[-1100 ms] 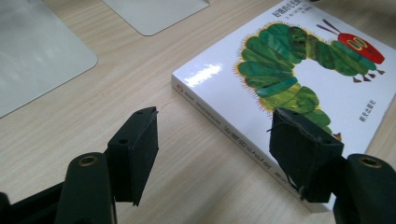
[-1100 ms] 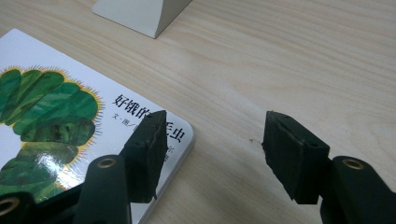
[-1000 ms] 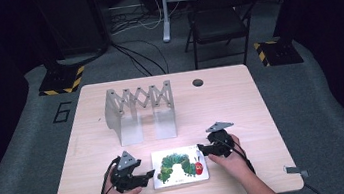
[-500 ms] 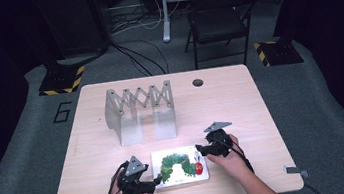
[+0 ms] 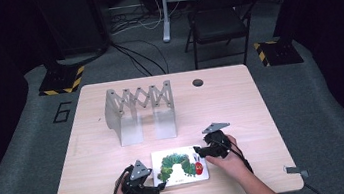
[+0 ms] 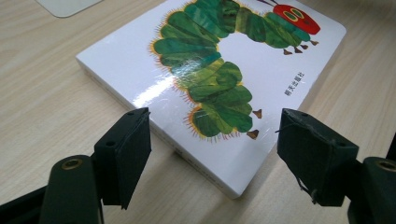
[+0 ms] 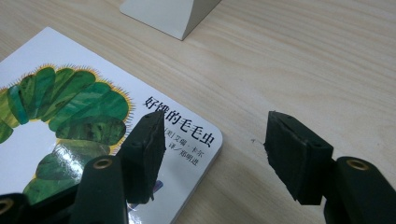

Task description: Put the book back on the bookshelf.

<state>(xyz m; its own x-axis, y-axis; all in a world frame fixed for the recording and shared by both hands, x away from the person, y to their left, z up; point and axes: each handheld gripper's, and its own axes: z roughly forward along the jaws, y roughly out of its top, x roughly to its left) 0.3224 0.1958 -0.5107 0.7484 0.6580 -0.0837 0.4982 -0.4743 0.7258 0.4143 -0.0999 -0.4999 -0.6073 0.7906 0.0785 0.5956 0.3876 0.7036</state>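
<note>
Currently: caterpillar board book (image 5: 179, 165) flat on desk (image 5: 241, 103), lower centre of high view. Left gripper (image 5: 158, 189) at its lower-left corner, jaws spread, just widening, pinching nothing. Right gripper (image 5: 198, 151) at its right edge, spread, empty.

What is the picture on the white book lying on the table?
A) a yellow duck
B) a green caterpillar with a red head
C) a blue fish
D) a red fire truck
B: the book lies flat on the table, and its cover shows a green caterpillar with a red head, seen up close in the left gripper view.
</note>
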